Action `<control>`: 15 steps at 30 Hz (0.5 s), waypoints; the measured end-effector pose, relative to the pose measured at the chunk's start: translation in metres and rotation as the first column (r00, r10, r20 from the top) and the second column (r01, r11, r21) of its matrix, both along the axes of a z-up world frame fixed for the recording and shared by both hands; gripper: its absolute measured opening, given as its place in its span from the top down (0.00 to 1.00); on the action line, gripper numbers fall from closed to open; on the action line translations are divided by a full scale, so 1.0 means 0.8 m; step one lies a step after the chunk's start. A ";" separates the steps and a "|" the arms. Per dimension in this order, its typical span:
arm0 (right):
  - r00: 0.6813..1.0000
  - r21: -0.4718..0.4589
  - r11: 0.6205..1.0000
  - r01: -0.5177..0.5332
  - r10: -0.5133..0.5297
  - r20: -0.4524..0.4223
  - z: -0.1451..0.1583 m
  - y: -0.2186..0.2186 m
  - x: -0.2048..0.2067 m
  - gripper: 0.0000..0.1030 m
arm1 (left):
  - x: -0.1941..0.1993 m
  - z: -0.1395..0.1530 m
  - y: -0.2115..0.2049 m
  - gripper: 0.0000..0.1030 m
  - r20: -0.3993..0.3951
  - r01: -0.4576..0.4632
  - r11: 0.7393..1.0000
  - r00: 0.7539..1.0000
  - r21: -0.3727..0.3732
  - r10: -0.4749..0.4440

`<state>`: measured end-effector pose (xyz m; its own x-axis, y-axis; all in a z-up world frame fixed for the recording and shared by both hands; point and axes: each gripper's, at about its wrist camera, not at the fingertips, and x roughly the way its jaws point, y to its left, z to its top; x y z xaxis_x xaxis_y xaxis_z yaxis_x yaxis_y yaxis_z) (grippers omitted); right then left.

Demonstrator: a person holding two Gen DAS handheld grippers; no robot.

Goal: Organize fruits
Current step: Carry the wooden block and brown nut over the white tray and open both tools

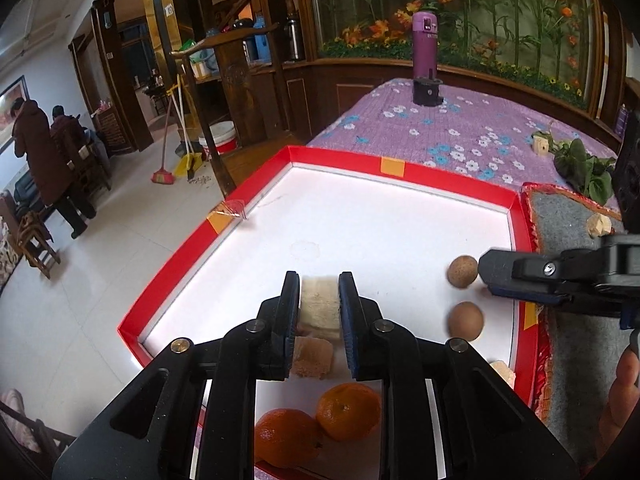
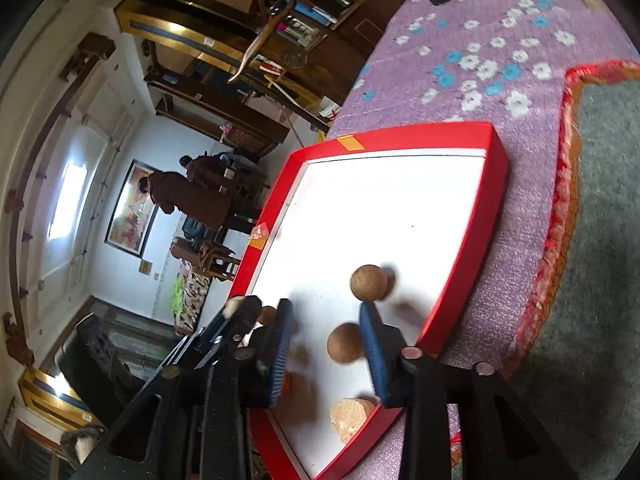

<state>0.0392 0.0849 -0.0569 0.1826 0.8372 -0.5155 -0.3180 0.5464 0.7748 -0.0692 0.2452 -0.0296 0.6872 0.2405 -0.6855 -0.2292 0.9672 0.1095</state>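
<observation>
Nearest the left wrist camera, two oranges (image 1: 316,428) are seen touching each other on the white floor of the red-rimmed tray (image 1: 208,236), at 6 o'clock beneath the left gripper (image 1: 319,308). The left gripper's jaws are closed on a pale cut block (image 1: 320,306), which is clamped between the blue pads. A browner block (image 1: 314,356) is located just below the clamped one, toward the camera.

Two brown round fruits are positioned at 3 o'clock from the left gripper: the upper fruit (image 1: 463,272) lies just beside the tip of the right gripper (image 1: 490,276), and the lower fruit (image 1: 465,321) rests near the tray's right rim.

In the right wrist view, the right gripper (image 2: 326,344) is held with its jaws apart. One brown fruit (image 2: 345,346) is found between the fingers; whether a pad touches it cannot be told. The other fruit (image 2: 368,282) lies at 12 o'clock, just past the fingertips. A pale cut piece (image 2: 352,418) sits at 6 o'clock by the tray rim.

The tray is set on a purple flowered tablecloth (image 1: 460,128), beside a grey mat (image 1: 580,320).
</observation>
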 end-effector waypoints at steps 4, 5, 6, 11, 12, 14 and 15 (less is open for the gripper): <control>0.998 -0.014 0.999 0.034 -0.033 0.060 0.011 -0.011 -0.001 0.60 | 0.001 0.001 -0.005 0.67 -0.006 0.002 1.000 1.000 0.006 -0.002; 0.997 -0.011 0.999 0.045 -0.045 0.063 0.012 -0.017 -0.001 0.60 | 0.000 0.002 -0.010 0.62 -0.003 0.007 1.000 1.000 0.010 -0.007; 0.996 -0.009 0.998 0.058 -0.057 0.065 0.012 -0.023 -0.001 0.60 | 0.000 0.003 -0.013 0.60 -0.002 0.011 1.000 1.000 0.014 -0.011; 0.988 0.016 0.990 0.141 -0.142 0.064 0.016 -0.079 0.002 0.60 | 0.002 0.010 -0.038 0.56 -0.001 0.052 0.998 0.999 0.037 -0.052; 0.985 0.020 0.987 0.158 -0.159 0.066 0.018 -0.093 0.001 0.60 | 0.003 0.011 -0.043 0.56 0.000 0.059 0.997 0.998 0.040 -0.059; 0.978 0.024 0.981 0.195 -0.196 0.070 0.020 -0.123 0.000 0.60 | 0.005 0.013 -0.056 0.56 -0.001 0.077 0.996 0.997 0.046 -0.077; 0.974 0.027 0.977 0.212 -0.213 0.071 0.021 -0.139 -0.001 0.60 | 0.006 0.014 -0.062 0.56 -0.004 0.087 0.995 0.996 0.049 -0.087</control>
<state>0.0387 -0.0260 -0.0402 0.3940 0.7846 -0.4788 -0.2521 0.5932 0.7646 -0.0646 0.1953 -0.0184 0.7059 0.2134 -0.6754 -0.1447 0.9769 0.1574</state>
